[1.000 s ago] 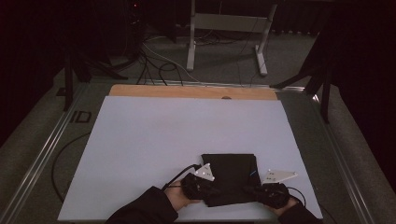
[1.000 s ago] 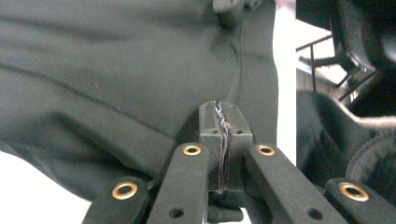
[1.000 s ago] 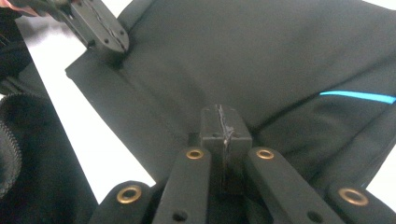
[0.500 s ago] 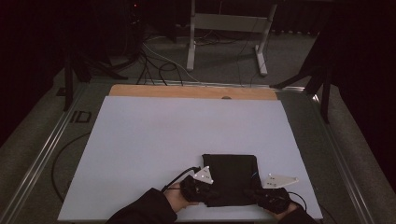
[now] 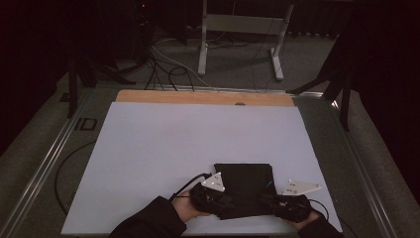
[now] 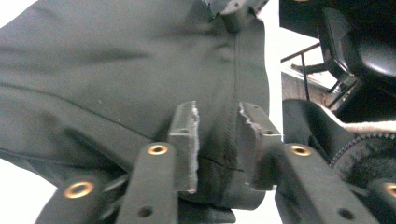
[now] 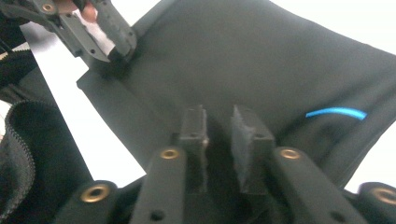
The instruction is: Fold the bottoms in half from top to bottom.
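A folded black garment (image 5: 245, 186) lies flat on the white table sheet (image 5: 163, 148) near its front edge, right of centre. My left gripper (image 5: 218, 202) is at the garment's near left corner, and in the left gripper view its jaws (image 6: 217, 112) close over a stitched seam of the black cloth (image 6: 116, 60). My right gripper (image 5: 270, 202) is at the near right corner, its jaws (image 7: 218, 114) pinching the cloth (image 7: 261, 60) close to a small blue mark (image 7: 335, 113). The right gripper view also shows the left gripper (image 7: 119, 51) clamped on the other corner.
A wooden strip (image 5: 198, 96) runs along the table's far edge. Metal rails (image 5: 44, 168) border the table's sides. Beyond the table, cables (image 5: 168, 64) lie on the floor beside a white stand (image 5: 237, 29). A dark sleeve (image 5: 148, 223) enters from the bottom.
Both grippers have slid slightly toward the near edge of the table. The garment has hardly shifted.
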The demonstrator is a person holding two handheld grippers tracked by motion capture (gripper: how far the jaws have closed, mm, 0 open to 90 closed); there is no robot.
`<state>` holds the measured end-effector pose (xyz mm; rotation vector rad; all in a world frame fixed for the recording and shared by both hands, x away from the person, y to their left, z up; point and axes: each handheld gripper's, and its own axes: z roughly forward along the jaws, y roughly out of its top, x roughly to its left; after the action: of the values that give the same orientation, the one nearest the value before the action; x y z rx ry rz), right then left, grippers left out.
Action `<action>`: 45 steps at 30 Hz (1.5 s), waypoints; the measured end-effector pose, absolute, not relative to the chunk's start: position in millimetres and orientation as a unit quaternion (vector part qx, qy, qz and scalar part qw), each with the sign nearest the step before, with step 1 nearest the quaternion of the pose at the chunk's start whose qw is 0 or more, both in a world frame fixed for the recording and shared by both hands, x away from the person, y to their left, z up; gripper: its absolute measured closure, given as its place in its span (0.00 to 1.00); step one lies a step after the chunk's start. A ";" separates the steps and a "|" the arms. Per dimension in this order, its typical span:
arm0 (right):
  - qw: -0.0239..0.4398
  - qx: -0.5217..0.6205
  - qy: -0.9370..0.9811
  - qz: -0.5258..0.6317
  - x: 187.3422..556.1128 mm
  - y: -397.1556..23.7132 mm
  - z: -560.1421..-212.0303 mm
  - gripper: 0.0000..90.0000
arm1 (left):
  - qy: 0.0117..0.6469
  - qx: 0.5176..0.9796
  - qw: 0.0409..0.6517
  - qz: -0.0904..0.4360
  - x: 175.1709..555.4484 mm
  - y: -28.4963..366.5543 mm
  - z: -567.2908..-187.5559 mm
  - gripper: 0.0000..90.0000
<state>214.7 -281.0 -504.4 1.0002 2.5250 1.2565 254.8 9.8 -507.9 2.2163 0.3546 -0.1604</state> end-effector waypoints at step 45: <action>0.163 0.363 0.821 0.410 254.6 -291.6 -485.0 0.11 | 0.222 0.873 0.432 0.031 279.8 24.1 -482.7 0.01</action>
<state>254.6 -291.6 -485.0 1.0351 2.3418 1.1702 279.8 24.1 -482.7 2.1765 0.5536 0.0772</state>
